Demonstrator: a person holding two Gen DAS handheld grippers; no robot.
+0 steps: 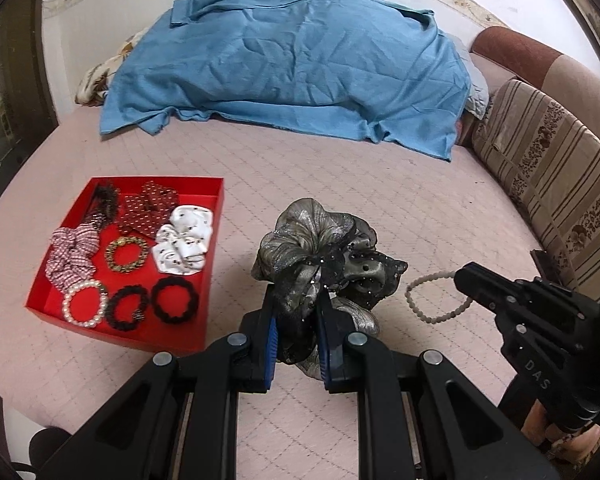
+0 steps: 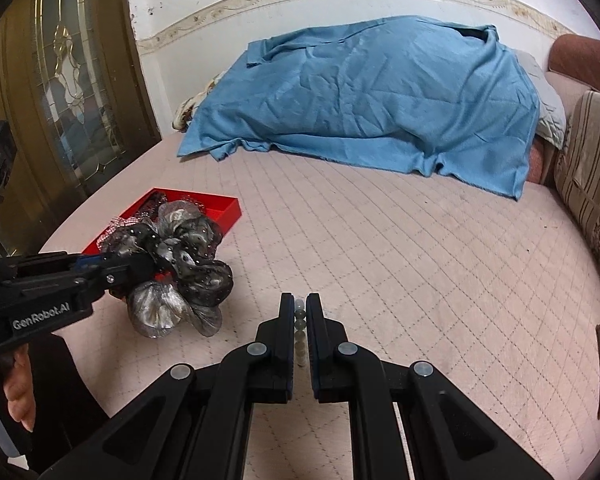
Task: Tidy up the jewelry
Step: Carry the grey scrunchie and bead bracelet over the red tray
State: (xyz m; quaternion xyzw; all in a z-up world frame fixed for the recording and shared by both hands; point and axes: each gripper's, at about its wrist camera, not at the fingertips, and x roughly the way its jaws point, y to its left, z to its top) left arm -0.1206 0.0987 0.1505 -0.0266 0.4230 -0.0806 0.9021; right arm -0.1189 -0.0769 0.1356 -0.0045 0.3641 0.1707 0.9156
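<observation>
Tools first: left tool (image 1: 296, 322) is clamped on the grey metallic scrunchie (image 1: 324, 248), pads pinching a fold near its lower edge, the rest of it bunched out in front, seemingly lifted clear of the bed. Right tool (image 2: 299, 320) is closed on the pale bead bracelet (image 2: 299, 330); a few beads are stacked in the narrow gap between the pads, and in the left wrist view the loop (image 1: 440, 300) hangs from the tool tip.

Handling: scrunchie is soft, light, bulky. It should compress a lot, so I'd grip deep in a thick fold; it flops, no breakage risk. Bracelet is light but its beads are hard and round, likely slippery. I'd keep the pads square across the strand so the beads can't roll out.

Destination looks like the red tray (image 1: 214, 216) on the pink quilted bed (image 1: 400, 200), left of both tools. It already holds hair ties, scrunchies and a pearl bracelet (image 1: 85, 303). Free floor space is tight, mostly near the front edge; the scrunchie may end up on top of others.

Blue cloth (image 1: 292, 60) lies at the far side, well apart.
</observation>
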